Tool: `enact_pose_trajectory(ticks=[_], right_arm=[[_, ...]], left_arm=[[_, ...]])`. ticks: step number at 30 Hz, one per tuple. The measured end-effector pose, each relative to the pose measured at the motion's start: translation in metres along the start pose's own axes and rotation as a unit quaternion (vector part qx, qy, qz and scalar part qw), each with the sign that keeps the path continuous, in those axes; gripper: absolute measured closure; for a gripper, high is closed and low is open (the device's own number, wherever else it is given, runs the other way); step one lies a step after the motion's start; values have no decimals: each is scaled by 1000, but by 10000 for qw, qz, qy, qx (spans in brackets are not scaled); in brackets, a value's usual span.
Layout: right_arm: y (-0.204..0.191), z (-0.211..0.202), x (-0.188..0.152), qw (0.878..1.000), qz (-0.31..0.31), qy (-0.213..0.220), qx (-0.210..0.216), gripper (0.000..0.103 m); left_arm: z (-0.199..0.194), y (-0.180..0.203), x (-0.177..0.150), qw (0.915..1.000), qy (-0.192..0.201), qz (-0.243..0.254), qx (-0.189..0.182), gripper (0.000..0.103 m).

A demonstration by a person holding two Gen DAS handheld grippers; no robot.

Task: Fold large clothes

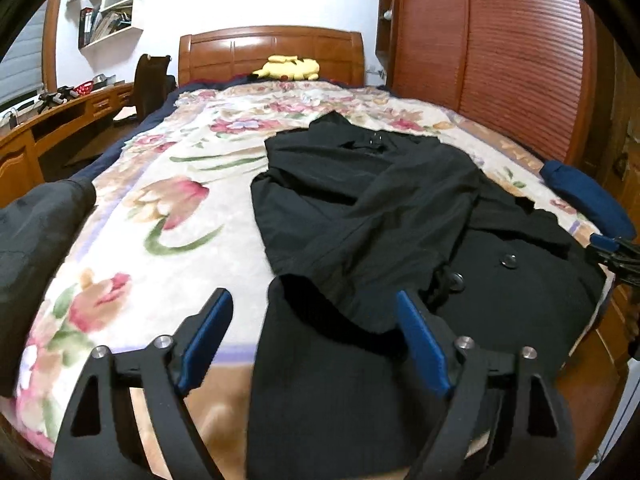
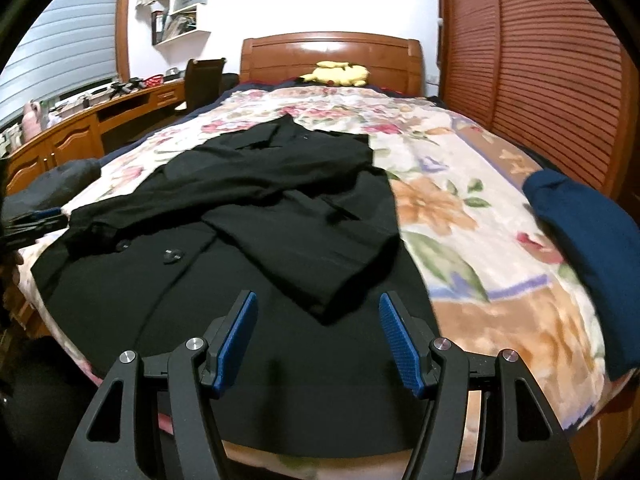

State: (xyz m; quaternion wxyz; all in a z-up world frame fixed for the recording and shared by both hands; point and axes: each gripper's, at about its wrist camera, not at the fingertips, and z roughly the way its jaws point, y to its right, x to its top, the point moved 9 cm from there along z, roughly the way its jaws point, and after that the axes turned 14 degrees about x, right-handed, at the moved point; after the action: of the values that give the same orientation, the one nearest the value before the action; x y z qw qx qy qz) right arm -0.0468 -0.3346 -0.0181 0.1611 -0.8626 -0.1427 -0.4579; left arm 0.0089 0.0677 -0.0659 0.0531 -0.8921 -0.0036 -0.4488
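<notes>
Left wrist view: the black coat lies spread along the bed, collar toward the headboard and hem at the foot edge nearest me. Both sleeves are already crossed over the chest, presumably so the body can be doubled up as one narrow panel. The left gripper hovers over the hem at the coat's left side, jaws standing wide with nothing pinched between them; one cuff lies just beyond its blue pads.

From the right wrist view, the right gripper hangs over the hem on the other side, jaws parted about halfway and empty, with the folded sleeve's cuff just ahead of it. The pair look placed one to each hem corner, which I judge suits lifting the bottom edge and carrying it up toward the collar.

A navy garment sits near the bed's right edge and a dark grey one at the left edge, both clear of the coat. A yellow plush toy rests by the headboard.
</notes>
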Motion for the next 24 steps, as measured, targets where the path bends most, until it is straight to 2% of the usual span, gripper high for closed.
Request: enact_pose_trajectory(ticks=[11,16,18,20,24], right_arm=[[23,-18,-8,9998,114,-32,-184,38],[31,-23,-12,9996,136,-114,-196,38],[31,-25,-14,9996,131,-155,-196,38],[34,-24,-17,9995,151,-207,-191,38],[37,-16,-24,9989,166,-407,-166,38]], left_arm=[[-7,-23,-39,9994,-96,33,345,19],[-2,-30,-51,9992,-204,-61,344,19],[0,-29,-51,9993,-230,-54,294,25],[2,-27,-53,9993,-258,-41,258,36],[5,-22,-57,9994,-268,-6,211,42]])
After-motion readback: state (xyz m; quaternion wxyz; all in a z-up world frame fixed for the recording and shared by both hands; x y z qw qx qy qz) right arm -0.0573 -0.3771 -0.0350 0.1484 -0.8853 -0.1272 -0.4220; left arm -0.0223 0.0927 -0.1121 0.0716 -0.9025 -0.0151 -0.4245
